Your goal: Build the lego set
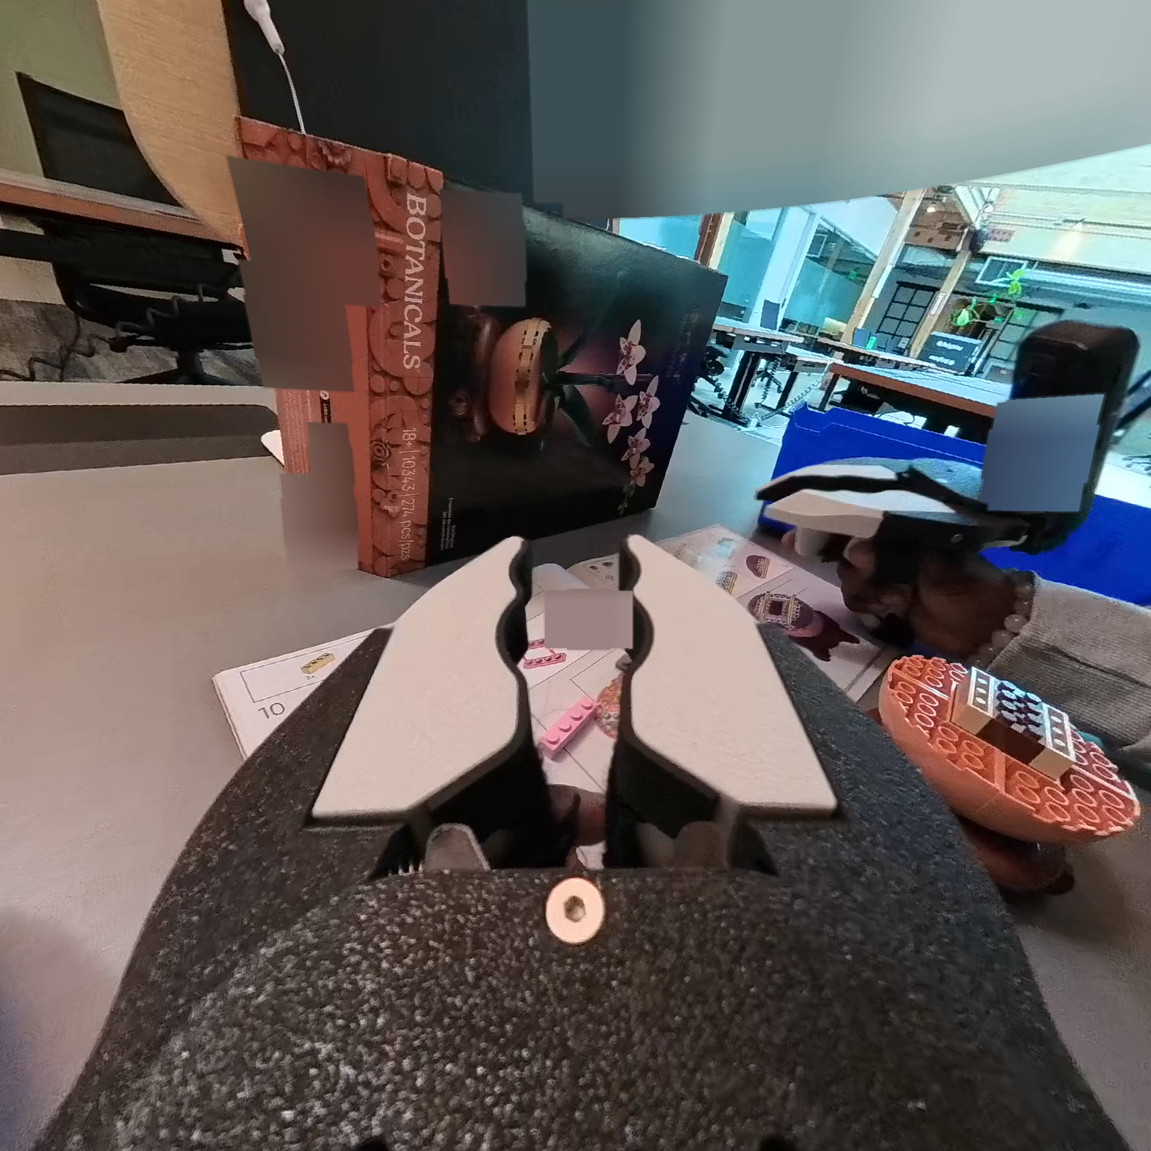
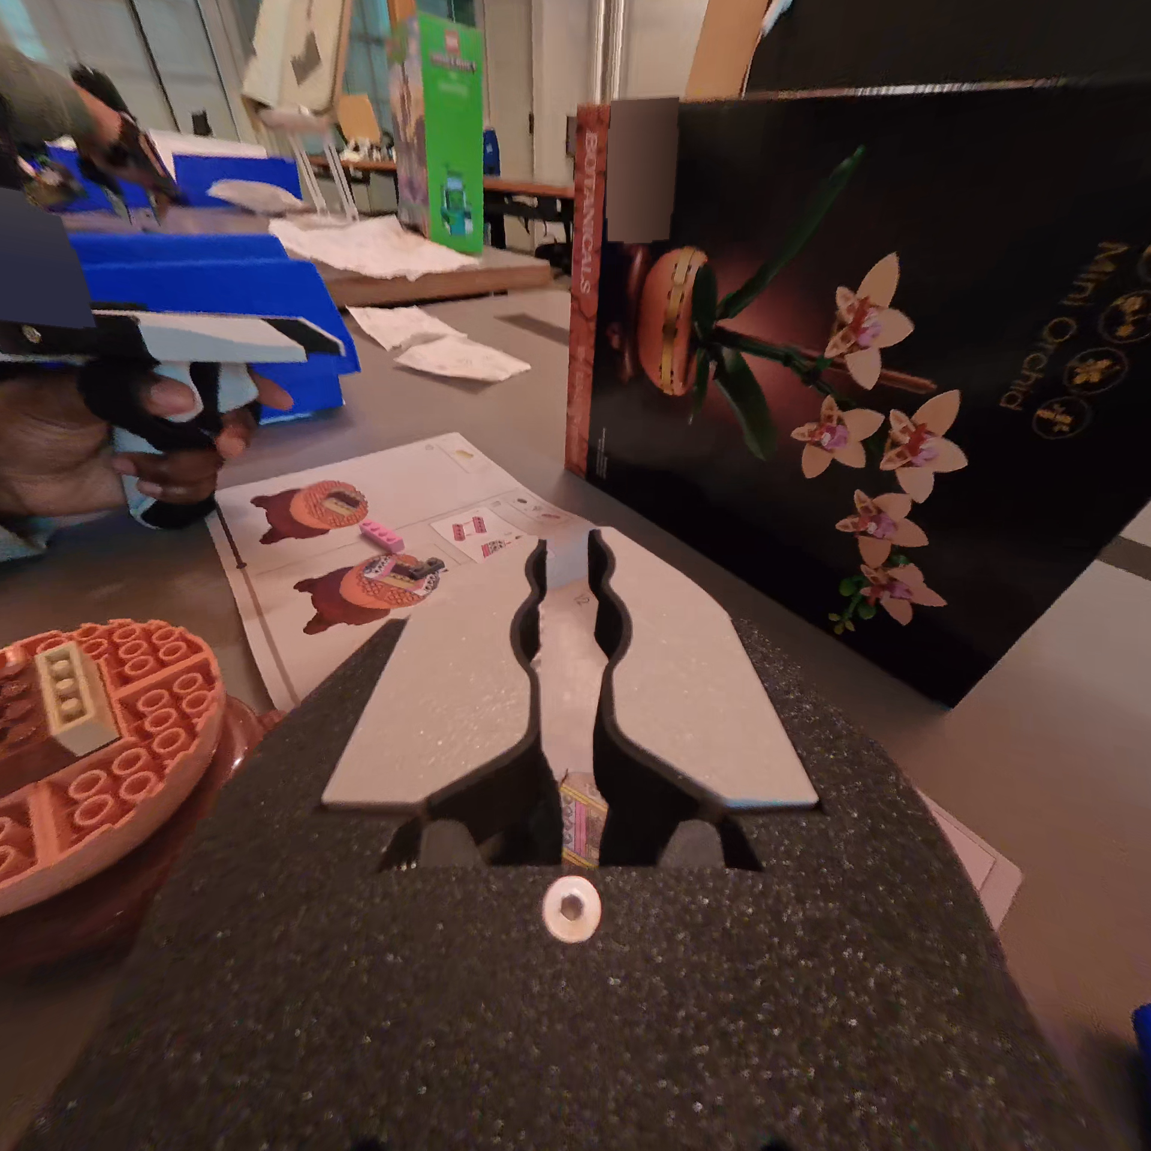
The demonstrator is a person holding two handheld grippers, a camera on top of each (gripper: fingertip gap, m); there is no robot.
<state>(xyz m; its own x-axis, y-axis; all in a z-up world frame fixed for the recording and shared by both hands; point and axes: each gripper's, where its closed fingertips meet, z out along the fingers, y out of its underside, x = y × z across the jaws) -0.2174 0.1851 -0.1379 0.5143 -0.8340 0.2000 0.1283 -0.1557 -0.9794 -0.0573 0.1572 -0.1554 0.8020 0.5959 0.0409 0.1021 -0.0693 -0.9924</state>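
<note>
My left gripper (image 1: 576, 548) is open and empty, hovering above the open instruction booklet (image 1: 274, 691). A small pink plate (image 1: 567, 725) lies on the booklet and shows through the gap between the fingers. The round orange studded base (image 1: 1009, 766), with a tan brick and dark pieces on top, stands to the right. My right gripper (image 2: 567, 542) is open by a narrow gap and empty, above the booklet (image 2: 374, 473). In the right wrist view the pink plate (image 2: 381, 534) lies ahead to the left, and the orange base (image 2: 112, 716) is at near left.
The dark set box with orchid pictures (image 1: 560, 386) (image 2: 872, 374) stands upright behind the booklet. A blue bin (image 1: 872, 448) (image 2: 218, 280) sits beyond the grippers. Loose paper sheets (image 2: 461, 358) lie farther back on the grey table (image 1: 124, 623). The grippers' ends are close to 15 cm from one another.
</note>
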